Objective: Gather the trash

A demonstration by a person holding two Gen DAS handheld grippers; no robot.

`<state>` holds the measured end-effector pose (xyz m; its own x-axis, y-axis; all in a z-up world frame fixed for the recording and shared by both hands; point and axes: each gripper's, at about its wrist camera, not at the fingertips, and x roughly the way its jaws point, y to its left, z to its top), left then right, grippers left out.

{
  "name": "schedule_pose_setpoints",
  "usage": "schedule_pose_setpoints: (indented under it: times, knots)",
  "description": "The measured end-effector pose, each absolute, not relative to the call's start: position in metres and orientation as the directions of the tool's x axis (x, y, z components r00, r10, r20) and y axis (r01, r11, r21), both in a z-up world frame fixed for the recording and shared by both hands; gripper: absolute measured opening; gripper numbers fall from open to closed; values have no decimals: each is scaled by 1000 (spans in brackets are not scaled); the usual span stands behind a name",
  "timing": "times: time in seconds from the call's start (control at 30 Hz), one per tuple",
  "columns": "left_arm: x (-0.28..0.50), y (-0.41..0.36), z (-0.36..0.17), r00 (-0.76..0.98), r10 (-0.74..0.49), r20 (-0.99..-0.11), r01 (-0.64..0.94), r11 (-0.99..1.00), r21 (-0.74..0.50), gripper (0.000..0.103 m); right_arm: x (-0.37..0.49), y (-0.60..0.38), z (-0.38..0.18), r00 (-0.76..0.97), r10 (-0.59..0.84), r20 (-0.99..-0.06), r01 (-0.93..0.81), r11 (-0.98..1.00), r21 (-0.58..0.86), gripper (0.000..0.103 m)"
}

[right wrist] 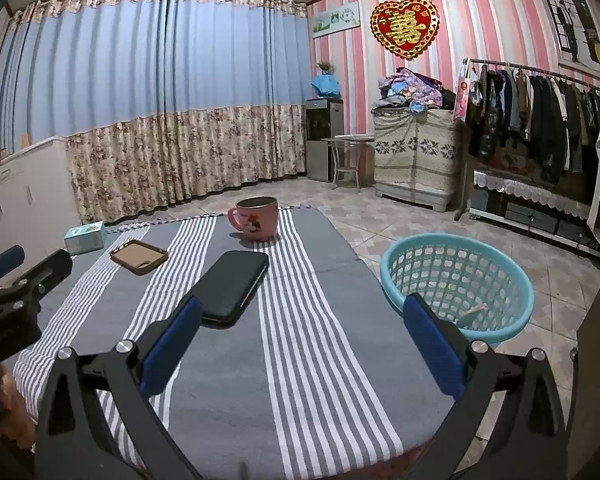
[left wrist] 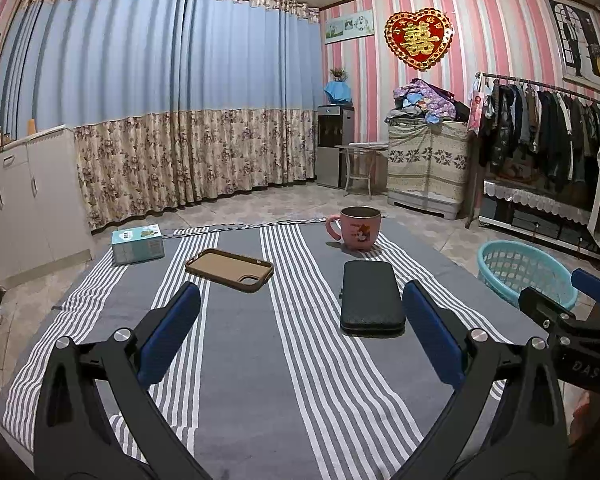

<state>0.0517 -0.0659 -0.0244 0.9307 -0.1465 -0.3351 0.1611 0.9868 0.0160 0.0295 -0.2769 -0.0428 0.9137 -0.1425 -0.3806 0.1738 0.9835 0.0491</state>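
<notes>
On the striped grey cloth (left wrist: 236,352) lie a brown phone case (left wrist: 229,269), a black wallet-like case (left wrist: 371,298), a pink mug (left wrist: 356,229) and a light blue box (left wrist: 137,243). My left gripper (left wrist: 300,332) hovers open above the cloth, with nothing between its blue pads. My right gripper (right wrist: 302,336) is open too, over the cloth's right part, empty. A teal basket (right wrist: 458,286) stands on the floor to the right, with a small scrap (right wrist: 474,312) inside. The black case (right wrist: 234,286) lies just ahead of the right gripper's left finger (right wrist: 172,344).
The cloth's right edge drops to a tiled floor (right wrist: 400,216). White cabinets (left wrist: 24,200) stand at the left, curtains behind. A clothes rack (left wrist: 548,136), a covered cabinet (left wrist: 428,164) and a water dispenser (left wrist: 334,144) line the far right wall. The right gripper (left wrist: 572,312) shows in the left view's right edge.
</notes>
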Motion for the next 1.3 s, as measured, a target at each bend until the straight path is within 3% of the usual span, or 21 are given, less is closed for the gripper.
schedule_pose_setpoints:
  times: [1.3]
  knots:
    - [49, -64, -18, 935, -142, -325, 159, 987, 26, 98, 28, -272, -41, 917, -144, -373, 171, 984, 40, 99]
